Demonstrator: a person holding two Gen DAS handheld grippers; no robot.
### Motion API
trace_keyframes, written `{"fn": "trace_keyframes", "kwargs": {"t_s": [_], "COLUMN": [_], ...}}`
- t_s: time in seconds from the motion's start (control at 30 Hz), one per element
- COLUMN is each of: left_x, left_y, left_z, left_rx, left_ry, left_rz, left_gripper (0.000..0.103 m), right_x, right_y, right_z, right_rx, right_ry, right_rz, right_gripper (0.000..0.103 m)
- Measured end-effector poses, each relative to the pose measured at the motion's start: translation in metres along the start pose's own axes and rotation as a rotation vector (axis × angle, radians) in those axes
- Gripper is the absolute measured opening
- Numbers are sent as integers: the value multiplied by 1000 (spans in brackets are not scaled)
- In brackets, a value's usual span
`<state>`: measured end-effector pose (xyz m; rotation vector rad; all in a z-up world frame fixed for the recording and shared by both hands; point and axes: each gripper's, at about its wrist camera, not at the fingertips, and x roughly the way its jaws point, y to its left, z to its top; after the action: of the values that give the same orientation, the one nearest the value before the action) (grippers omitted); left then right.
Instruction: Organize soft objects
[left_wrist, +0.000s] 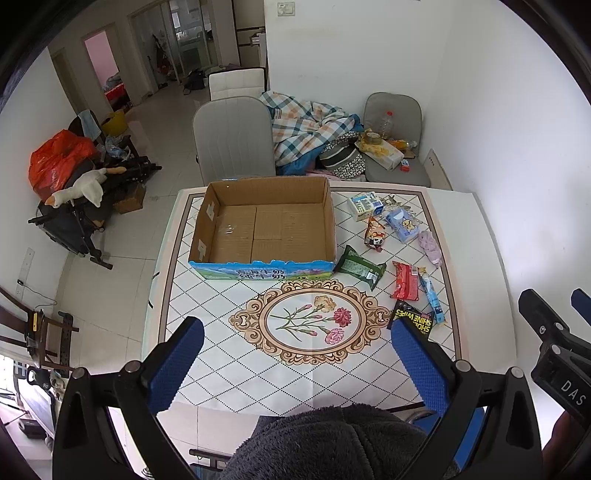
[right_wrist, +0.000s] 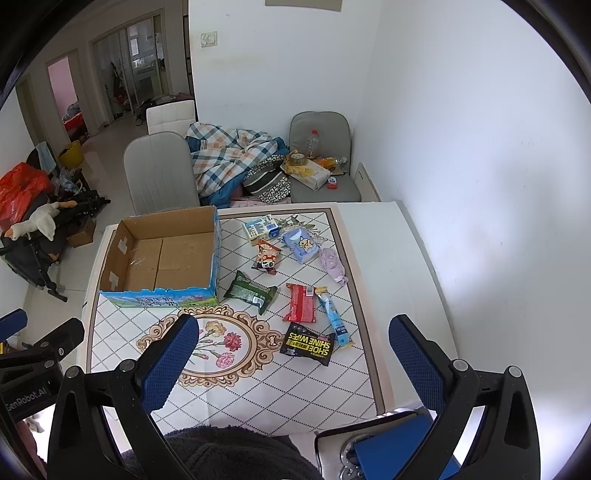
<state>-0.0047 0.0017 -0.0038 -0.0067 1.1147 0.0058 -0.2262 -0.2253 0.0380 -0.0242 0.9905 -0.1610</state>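
An empty cardboard box (left_wrist: 266, 225) (right_wrist: 162, 254) stands on the patterned table (left_wrist: 221, 354) (right_wrist: 258, 391). To its right lie soft packets: a green pack (left_wrist: 359, 266) (right_wrist: 250, 292), a red pack (left_wrist: 405, 280) (right_wrist: 301, 302), a black shoe wipes pack (left_wrist: 410, 320) (right_wrist: 307, 343), a blue tube (left_wrist: 432, 297) (right_wrist: 334, 317), a snack bag (left_wrist: 375, 234) (right_wrist: 266, 257), a blue tissue pack (left_wrist: 404, 223) (right_wrist: 301, 244), a white-blue pack (left_wrist: 365, 205) (right_wrist: 260, 226) and a lilac cloth (left_wrist: 430, 247) (right_wrist: 332, 264). My left gripper (left_wrist: 297, 332) and right gripper (right_wrist: 293, 330) are open, empty, above the table's near edge.
A grey chair (left_wrist: 232, 140) stands behind the box. A plaid blanket (left_wrist: 306, 129) and a second cluttered chair (left_wrist: 395, 147) are behind the table. A white wall (right_wrist: 480, 147) runs along the right. A stroller with a toy goose (left_wrist: 77, 188) stands on the left floor.
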Motion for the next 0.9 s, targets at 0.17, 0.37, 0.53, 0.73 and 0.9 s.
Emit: {"fn": "trace_keyframes", "kwargs": {"t_s": [0.17,0.37,0.53,0.73,0.9], "left_x": [1,2,2,1,1], "left_y": [1,2,2,1,2], "left_z": [0,-1,0,-1,-1], "left_rx": [1,-4,-5,-7,-7], "left_ry": [-1,-6,-6,-9,-11], "left_rz": [5,7,7,10,10], "left_gripper": [103,103,103,103,103], "right_x": [2,-1,-3,-3,-3], "right_y": [0,4,5,5,5], "right_z": [-1,-1,-2,-1,1], "right_rx": [-2,-8,-11,-11,-13], "right_ry": [-2,-10,-11,-9,-12], "right_rz": [1,-2,1,2,1], "right_gripper": [103,103,103,103,103]}}
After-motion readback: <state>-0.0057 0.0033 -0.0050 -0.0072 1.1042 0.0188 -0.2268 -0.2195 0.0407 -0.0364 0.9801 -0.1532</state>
